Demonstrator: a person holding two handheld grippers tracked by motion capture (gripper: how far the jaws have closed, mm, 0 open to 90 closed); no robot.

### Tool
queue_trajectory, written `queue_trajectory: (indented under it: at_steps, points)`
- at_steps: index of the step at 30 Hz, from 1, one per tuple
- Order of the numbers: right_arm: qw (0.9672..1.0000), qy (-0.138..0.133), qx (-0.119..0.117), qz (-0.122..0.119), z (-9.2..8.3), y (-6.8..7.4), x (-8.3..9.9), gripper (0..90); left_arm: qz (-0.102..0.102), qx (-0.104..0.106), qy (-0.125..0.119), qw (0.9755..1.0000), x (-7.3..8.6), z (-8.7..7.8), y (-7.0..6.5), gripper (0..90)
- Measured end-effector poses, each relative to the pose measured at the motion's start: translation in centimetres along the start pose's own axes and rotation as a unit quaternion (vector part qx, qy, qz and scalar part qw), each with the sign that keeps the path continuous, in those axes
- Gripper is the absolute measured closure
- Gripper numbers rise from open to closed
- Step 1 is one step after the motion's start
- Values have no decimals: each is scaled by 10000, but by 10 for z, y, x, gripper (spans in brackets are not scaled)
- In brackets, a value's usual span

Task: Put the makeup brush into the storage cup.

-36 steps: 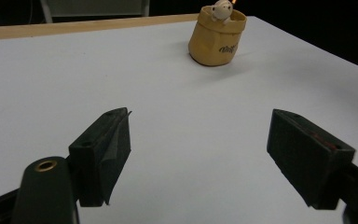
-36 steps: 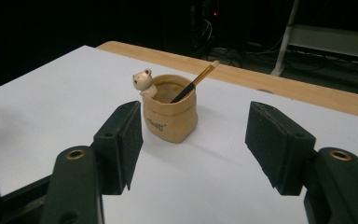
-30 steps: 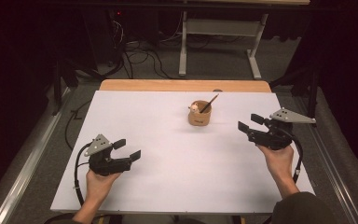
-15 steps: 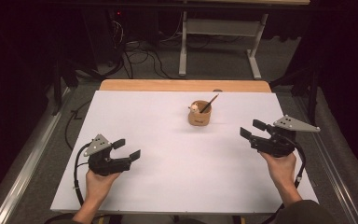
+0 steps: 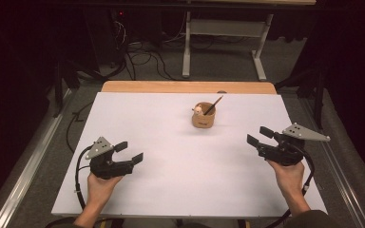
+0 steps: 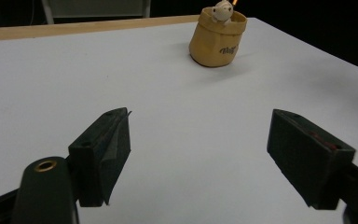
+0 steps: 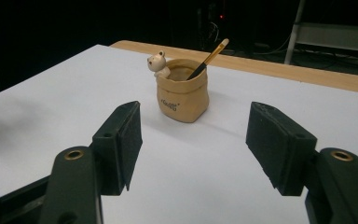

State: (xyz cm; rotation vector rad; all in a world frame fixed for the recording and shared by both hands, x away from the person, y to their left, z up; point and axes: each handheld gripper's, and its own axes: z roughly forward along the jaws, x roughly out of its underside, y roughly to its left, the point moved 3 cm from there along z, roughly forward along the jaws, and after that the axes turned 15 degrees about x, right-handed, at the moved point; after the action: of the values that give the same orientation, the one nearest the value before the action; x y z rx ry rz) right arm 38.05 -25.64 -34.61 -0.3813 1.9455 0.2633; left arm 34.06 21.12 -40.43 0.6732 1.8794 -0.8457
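From the high view, a white table top (image 5: 171, 142) takes up the middle of the picture, with a strip of wood (image 5: 185, 87) along its far edge. A small tan cup (image 5: 203, 118) shaped like a little sack stands in the upper middle. A tiny white bear (image 5: 198, 110) peeks over its rim, and a brush (image 5: 214, 105) leans out toward the upper right. No writing can be read from up here. The left gripper (image 5: 129, 152) sits at the lower left, held in a hand (image 5: 100, 187) that comes up from the bottom edge. Its jaws are spread apart with nothing in them, and they point to the right. The right gripper (image 5: 259, 136) is at the lower right, held in the other hand (image 5: 290, 175). Its jaws are also spread wide and hold nothing; they point to the left and a bit up, toward the cup. Both grippers are well apart from the cup.

In the left gripper view, the cup (image 6: 218, 41) is at the top, right of the middle, far beyond the two black jaws. There is dark writing on its side, but it is too blurry to read. The jaws stand wide over bare table.

In the right gripper view, the cup (image 7: 182, 95) stands in the middle, in the gap between the two jaws but farther off, not touching them. Small dark letters sit on its front; they are too small to make out. The bear (image 7: 158, 63) is on the left of the rim and the brush (image 7: 210, 57) leans to the upper right.
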Motion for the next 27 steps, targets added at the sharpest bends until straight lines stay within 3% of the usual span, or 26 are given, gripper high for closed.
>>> queue_trajectory:
  at_steps: [27]
  points:
    - [9998,39,-122,126,-3,6,25,373,-16,15,-18,10000,0,0,0,218]
